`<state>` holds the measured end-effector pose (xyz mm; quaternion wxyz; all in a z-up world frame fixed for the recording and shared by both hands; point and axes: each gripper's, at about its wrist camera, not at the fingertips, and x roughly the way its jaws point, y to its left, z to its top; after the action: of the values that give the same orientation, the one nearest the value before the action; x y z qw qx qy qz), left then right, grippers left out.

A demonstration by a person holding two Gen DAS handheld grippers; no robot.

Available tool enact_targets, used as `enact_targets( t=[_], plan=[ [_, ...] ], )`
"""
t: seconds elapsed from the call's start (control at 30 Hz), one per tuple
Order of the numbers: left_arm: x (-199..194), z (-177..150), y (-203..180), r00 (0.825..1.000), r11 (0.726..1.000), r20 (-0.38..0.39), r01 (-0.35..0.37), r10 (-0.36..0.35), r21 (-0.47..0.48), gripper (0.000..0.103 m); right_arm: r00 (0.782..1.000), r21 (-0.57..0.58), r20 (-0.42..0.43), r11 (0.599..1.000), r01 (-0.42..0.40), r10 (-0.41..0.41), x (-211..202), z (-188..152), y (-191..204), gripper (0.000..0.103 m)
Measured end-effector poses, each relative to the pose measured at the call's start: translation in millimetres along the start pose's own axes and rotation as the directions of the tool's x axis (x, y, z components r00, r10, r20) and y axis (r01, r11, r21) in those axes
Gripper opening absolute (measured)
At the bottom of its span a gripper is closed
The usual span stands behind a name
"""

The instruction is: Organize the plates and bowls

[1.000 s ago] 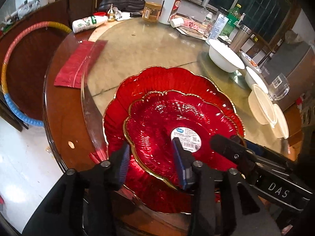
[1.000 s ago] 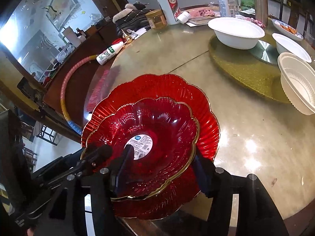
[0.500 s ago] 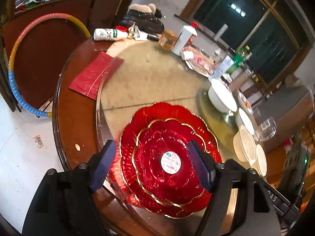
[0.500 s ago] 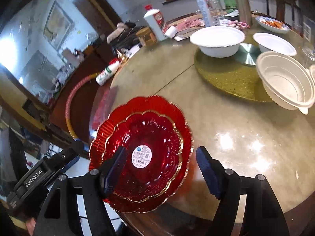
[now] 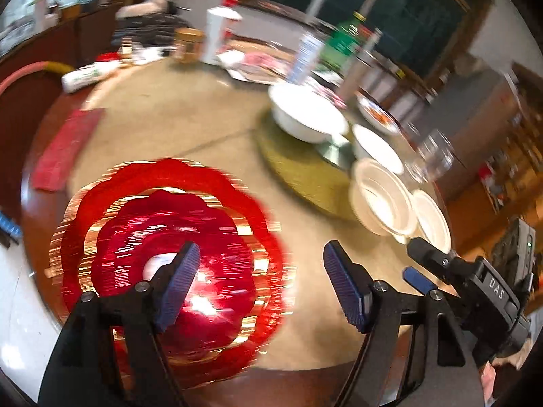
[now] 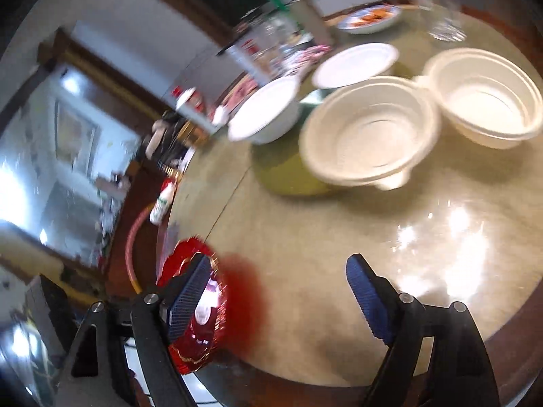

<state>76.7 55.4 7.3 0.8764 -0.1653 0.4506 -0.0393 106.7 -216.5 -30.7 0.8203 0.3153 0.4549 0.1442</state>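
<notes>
I see the round glass-topped wooden counter [image 5: 203,112] carrying two stacked red scalloped gold-rimmed glass plates [image 5: 163,237] at its near-left edge and, well apart to the right, empty nested white disposable plastic bowls [image 6: 370,135]. Both my left gripper [image 5: 258,281] and right gripper [image 6: 281,302] hover with fingers wide, holding nothing. To stack bowls next, I judge I should pinch one rim squarely.

Motion-blurred red plates [image 5: 176,237], left finger partly covering them.

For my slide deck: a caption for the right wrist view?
Open right tongs face two cream bowls; stacked red plates sit at left.
</notes>
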Motion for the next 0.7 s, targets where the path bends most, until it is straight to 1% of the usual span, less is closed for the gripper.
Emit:
enact_targets(
  t=[0.07,0.2,0.23,0.3,0.37,0.4,0.43,0.47,0.5,0.53,0.6,0.7],
  plan=[
    [14,8,-22,0.999,0.999,-0.016,0.036,-0.036,0.015,0.075,1.000,0.057,0.016,0.998,0.003,-0.004,-6,11,-19,0.084],
    [46,24,-55,0.999,0.999,-0.037,0.031,-0.030,0.020,0.075,0.999,0.156,0.036,0.988,0.012,-0.018,-10,36,-54,0.085],
    [58,29,-62,0.998,1.000,-0.057,0.021,-0.020,0.011,0.075,0.999,0.164,0.035,0.986,0.016,-0.022,-9,41,-58,0.083],
    [78,35,-71,0.997,1.000,-0.080,0.017,-0.018,-0.016,0.075,0.999,0.180,0.034,0.983,0.027,-0.034,-5,51,-66,0.082],
    [94,38,-78,0.994,0.999,-0.108,0.003,-0.007,-0.037,0.075,0.998,0.191,0.031,0.981,0.040,-0.046,0,58,-73,0.076],
    [102,39,-83,0.994,0.999,-0.110,0.012,-0.016,-0.041,0.075,0.998,0.202,0.030,0.978,0.043,-0.050,3,62,-76,0.069],
    [108,40,-88,0.994,0.999,-0.112,0.008,-0.011,-0.035,0.075,0.998,0.210,0.030,0.977,0.046,-0.054,6,66,-79,0.065],
    [113,40,-93,0.993,1.000,-0.119,-0.007,0.003,-0.029,0.075,0.998,0.212,0.029,0.976,0.052,-0.059,9,69,-83,0.064],
    [119,39,-97,0.992,1.000,-0.127,-0.010,0.006,-0.029,0.075,0.997,0.212,0.028,0.975,0.059,-0.066,13,72,-86,0.060],
    [125,39,-102,0.992,1.000,-0.130,0.000,-0.003,-0.028,0.075,0.997,0.221,0.027,0.973,0.069,-0.077,17,75,-90,0.056],
    [132,38,-109,0.991,1.000,-0.130,-0.011,0.008,-0.016,0.075,0.997,0.240,0.020,0.968,0.073,-0.080,21,75,-96,0.054],
    [138,37,-118,0.993,1.000,-0.120,-0.009,0.009,-0.002,0.075,0.996,0.250,0.026,0.965,0.077,-0.086,26,78,-102,0.053]
  ],
)
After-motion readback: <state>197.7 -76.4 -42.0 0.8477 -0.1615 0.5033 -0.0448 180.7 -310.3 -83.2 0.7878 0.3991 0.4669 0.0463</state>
